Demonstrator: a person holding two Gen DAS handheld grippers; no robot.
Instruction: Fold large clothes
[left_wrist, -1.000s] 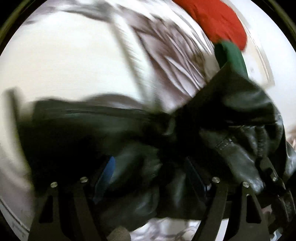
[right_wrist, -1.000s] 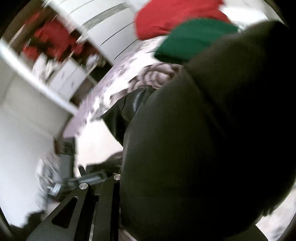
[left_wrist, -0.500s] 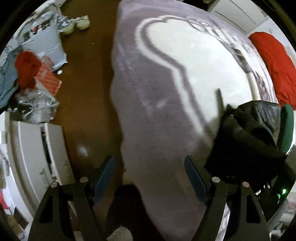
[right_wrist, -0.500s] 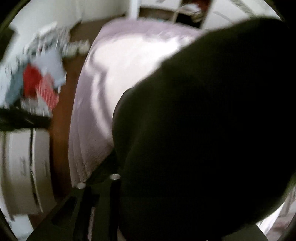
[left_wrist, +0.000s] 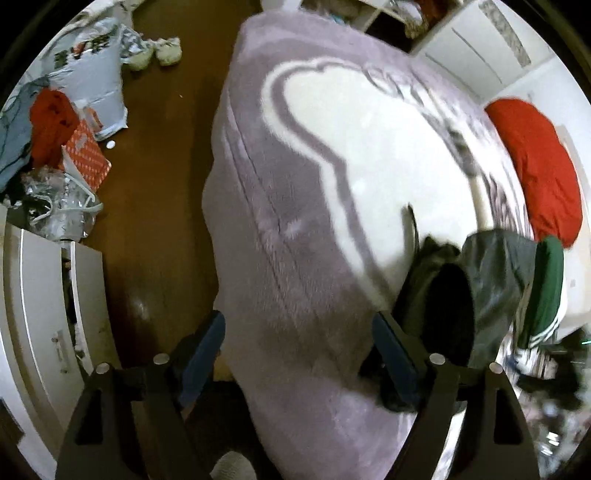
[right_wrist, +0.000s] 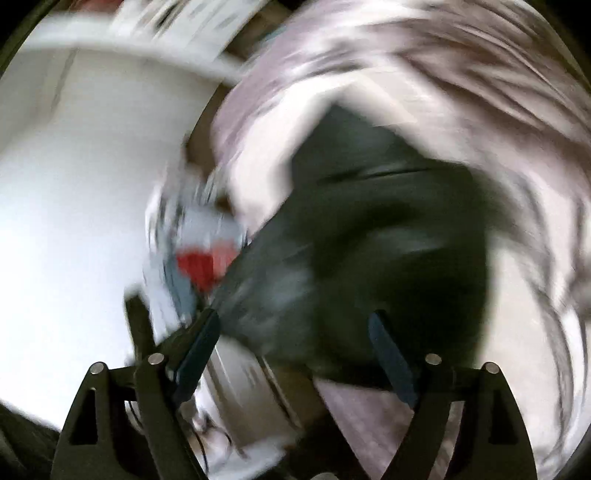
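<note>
Brown floor runs along the bed, which wears a lilac blanket with a big white heart-like patch. At nine to ten o'clock in the left wrist view, bags and red cloth clutter the floor, with shoes at eleven and white drawers at eight. A red garment lies on the bed at two o'clock, a green one just below it at four.

The black jacket sits bunched on the blanket at four o'clock, beside the green piece. The left tool hangs over the bed edge, jaws spread and opening, nothing between them; its right finger is near the jacket.

The right wrist view is smeared by blur. The right tool has jaws opening wide; the jacket fills the centre, its lower edge between the fingers, pads not visibly pressing it.
</note>
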